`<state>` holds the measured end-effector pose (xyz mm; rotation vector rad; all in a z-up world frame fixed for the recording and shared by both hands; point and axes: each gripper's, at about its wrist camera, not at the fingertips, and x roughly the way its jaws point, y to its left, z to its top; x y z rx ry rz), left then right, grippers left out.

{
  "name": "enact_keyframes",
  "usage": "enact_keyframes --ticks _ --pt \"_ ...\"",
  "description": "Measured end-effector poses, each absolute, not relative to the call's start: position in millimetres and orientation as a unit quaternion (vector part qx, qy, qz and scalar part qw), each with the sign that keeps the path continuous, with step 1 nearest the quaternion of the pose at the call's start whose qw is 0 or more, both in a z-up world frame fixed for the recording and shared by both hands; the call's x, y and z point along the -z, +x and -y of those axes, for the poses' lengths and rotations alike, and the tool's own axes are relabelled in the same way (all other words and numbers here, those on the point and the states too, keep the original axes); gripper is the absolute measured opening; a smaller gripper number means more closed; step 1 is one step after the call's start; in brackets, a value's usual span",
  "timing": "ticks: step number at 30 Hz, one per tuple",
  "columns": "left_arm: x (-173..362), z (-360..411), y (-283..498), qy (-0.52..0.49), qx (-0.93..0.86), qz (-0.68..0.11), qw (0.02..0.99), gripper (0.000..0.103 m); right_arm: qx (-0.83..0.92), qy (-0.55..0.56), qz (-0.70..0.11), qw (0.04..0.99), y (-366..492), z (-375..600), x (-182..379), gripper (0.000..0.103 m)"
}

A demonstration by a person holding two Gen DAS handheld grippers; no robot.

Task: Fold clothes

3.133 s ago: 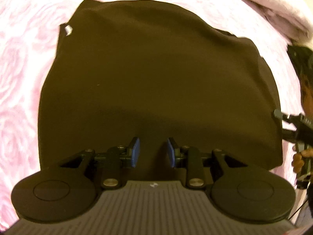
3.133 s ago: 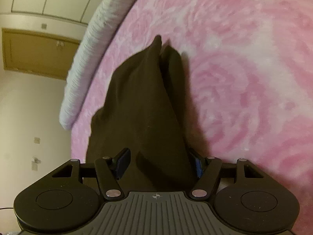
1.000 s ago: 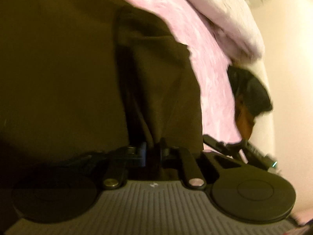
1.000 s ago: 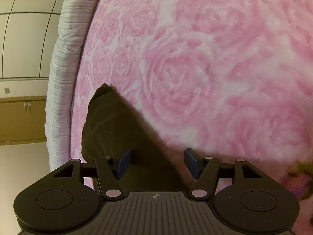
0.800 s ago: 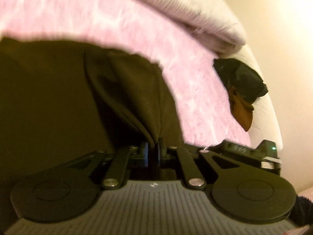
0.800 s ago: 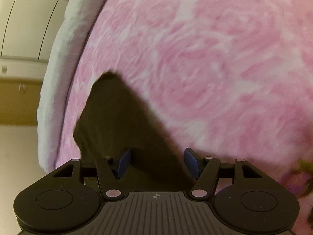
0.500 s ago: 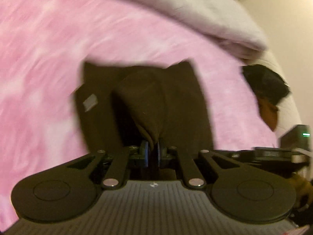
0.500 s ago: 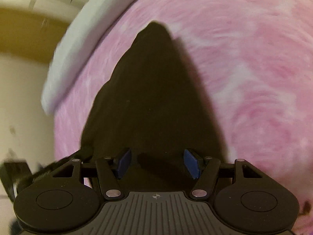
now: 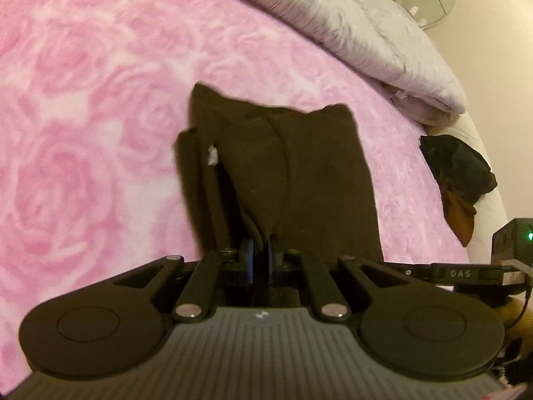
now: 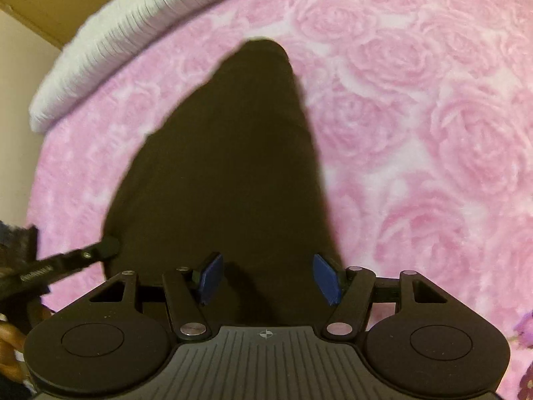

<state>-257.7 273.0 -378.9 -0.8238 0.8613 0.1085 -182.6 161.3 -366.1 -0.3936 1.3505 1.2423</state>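
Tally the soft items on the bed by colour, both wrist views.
Dark brown garment, pinched in the left gripper: 1
Pink rose blanket: 1
Grey-white bedding roll: 1
Black-and-brown cloth pile at the bed edge: 1
Total: 4

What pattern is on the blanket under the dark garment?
Pink roses on a paler pink ground; the blanket shows it sharpest in the right wrist view, around the dark garment.
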Motion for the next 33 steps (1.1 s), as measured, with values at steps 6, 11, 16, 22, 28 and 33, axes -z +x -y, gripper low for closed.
enact_keyframes --ticks 6,11,16,22,28,33 --pt "388 -294 -248 -0.448 -0.028 -0.42 0.789 0.013 -0.536 -0.197 -0.567 0.594 -192 -167 366 0.07" --pt "392 -322 -233 -0.53 -0.02 -0.382 0.757 0.036 -0.509 -0.134 -0.585 0.617 -162 -173 354 0.071" --pt "413 -339 -207 -0.571 -0.025 -0.363 0.736 0.036 -0.464 -0.114 -0.6 0.641 -126 -211 375 0.07" --pt "419 -344 -185 -0.57 -0.041 -0.327 0.753 0.001 -0.478 -0.122 -0.594 0.636 -118 -261 392 0.061" --pt "370 -332 -194 -0.434 -0.036 -0.293 0.851 0.002 -0.549 -0.166 -0.536 0.619 -143 -287 382 0.05" --pt "384 -332 -204 -0.415 -0.082 -0.314 0.85 0.002 -0.572 -0.187 -0.525 0.602 -157 -298 393 0.05"
